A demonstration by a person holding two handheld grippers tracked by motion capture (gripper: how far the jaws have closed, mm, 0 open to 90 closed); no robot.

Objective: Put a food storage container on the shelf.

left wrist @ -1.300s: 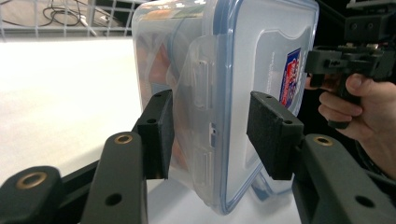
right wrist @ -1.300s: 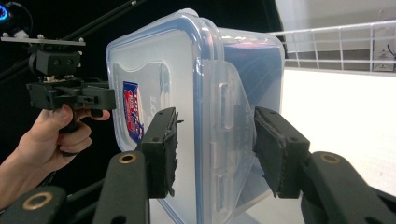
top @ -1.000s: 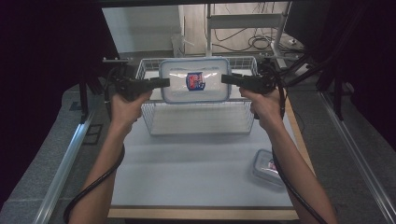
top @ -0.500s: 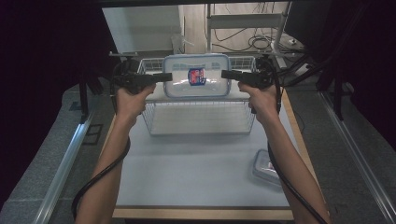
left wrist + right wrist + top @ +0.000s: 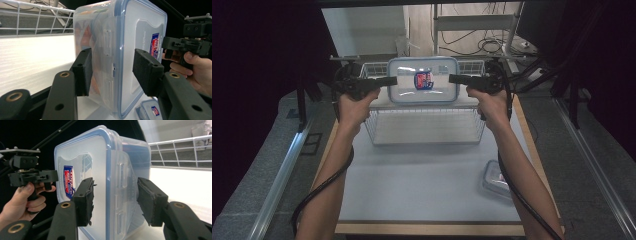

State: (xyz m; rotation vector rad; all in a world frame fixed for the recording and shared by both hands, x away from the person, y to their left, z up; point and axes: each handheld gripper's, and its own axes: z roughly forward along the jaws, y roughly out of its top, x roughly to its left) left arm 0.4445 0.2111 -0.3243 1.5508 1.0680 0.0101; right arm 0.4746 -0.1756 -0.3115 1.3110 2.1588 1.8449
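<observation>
Scene: A person at a table [image 5: 427,185] lifts a clear plastic food container [image 5: 423,80] with two hand-held grippers, holding it in the air above a white wire basket [image 5: 427,127].

Container: Rectangular, see-through, blue-rimmed snap lid with a red-and-blue label; it is tipped so the lid faces the overhead camera. Something orange shows through the wall in the left gripper view, too blurred to name.

Left gripper [image 5: 392,80]: Jaws part-way open around the container's left short end, one pad on the lid side, one on the base side, over the side clip. Whether both pads press firmly is hard to tell; the lid-side pad [image 5: 147,71] seems to stand slightly off the lid.

Right gripper [image 5: 454,78]: Mirrors it on the right short end, jaws half-wide and spanning lid and base. Its pads [image 5: 85,200] look worn and sit at the clip.

Handling: Judged light but bulky, stiff-walled, smooth and slippery. A one-sided hold would likely let it swing, so both ends need steady pressure. The clip flaps are the weak spot; squeezing beside them, across rim and base, should hold better.

Also on the table: A second lidded container [image 5: 498,179] lies near the right front edge, well apart from the basket.
</observation>
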